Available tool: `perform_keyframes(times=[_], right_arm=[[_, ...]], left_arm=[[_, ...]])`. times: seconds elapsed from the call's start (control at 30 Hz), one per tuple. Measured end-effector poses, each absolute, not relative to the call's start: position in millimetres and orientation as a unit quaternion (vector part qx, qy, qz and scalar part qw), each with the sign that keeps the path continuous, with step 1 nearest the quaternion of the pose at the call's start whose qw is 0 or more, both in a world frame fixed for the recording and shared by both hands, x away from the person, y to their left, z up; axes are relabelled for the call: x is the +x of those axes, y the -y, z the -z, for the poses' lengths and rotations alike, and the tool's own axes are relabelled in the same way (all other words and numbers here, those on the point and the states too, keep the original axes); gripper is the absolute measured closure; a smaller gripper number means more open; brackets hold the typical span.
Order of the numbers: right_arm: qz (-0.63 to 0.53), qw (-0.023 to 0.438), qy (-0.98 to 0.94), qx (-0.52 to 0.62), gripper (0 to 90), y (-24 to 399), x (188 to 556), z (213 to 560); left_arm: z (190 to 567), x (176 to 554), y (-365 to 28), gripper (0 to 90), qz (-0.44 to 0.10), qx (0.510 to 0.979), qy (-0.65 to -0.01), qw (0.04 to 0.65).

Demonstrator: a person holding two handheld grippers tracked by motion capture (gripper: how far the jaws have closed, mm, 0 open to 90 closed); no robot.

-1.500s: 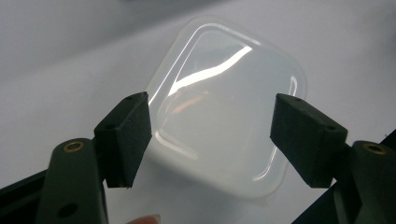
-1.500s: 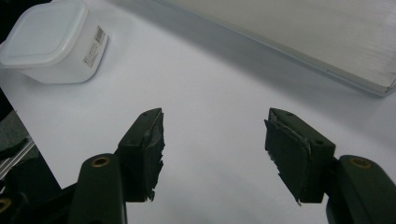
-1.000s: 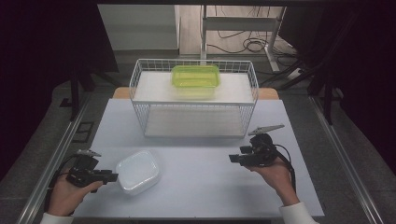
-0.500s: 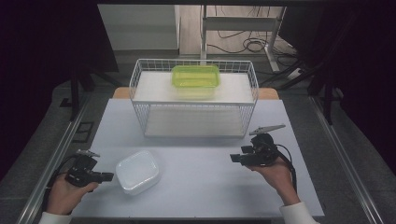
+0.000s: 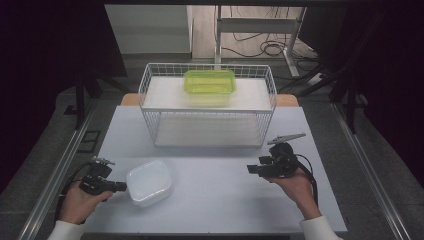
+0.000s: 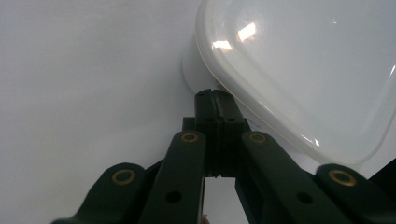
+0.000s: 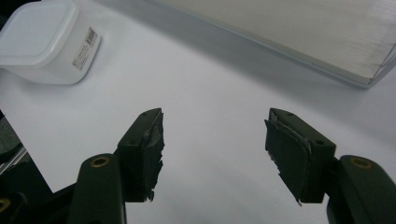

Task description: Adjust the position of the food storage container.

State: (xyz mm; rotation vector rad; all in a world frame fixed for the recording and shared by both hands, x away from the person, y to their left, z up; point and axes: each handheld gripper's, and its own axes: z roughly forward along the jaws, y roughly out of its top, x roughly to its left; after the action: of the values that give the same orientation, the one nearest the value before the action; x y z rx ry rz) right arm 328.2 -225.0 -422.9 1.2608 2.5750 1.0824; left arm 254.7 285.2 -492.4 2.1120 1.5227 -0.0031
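Left tool closing at the white container

We are pinching the left tool [image 6: 215,100] shut against the white container [image 5: 149,182] rim, lower left; we are keeping the right tool [image 7: 212,140] open and empty.

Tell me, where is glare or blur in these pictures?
Left gripper view: bright glare patches on the white container's lid, and the near arms of the left tool look soft. High view: dark surroundings, evenly lit table. Right gripper view: mostly sharp.

A white table [image 5: 220,200] stands on a grey floor [image 5: 60,135] between metal rails [image 5: 55,185]. Cables [image 5: 260,47] (loosely coiled) lie beyond by a desk frame [image 5: 260,25]; both sides are dark.
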Motion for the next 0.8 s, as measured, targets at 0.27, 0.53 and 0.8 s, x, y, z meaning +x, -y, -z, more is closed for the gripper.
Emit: perform_keyframes(times=[0.27, 0.53, 0.8], right_arm=[[-0.351, 0.037, -0.840, 0.413, 36.9, 224.5, 329.2, 424.9], [-0.352, 0.036, -0.839, 0.413, 36.8, 224.8, 329.5, 425.3], [-0.353, 0.035, -0.839, 0.413, 36.8, 225.2, 328.9, 424.8]], left_arm=[[493.0, 271.1, -263.8, 90.0, 0.006, 0.797, -0.539, 0.272], [493.4, 286.0, -242.8, 90.0, 0.018, 0.814, -0.515, 0.268], [495.8, 297.1, -223.9, 90.0, 0.022, 0.817, -0.507, 0.274]])
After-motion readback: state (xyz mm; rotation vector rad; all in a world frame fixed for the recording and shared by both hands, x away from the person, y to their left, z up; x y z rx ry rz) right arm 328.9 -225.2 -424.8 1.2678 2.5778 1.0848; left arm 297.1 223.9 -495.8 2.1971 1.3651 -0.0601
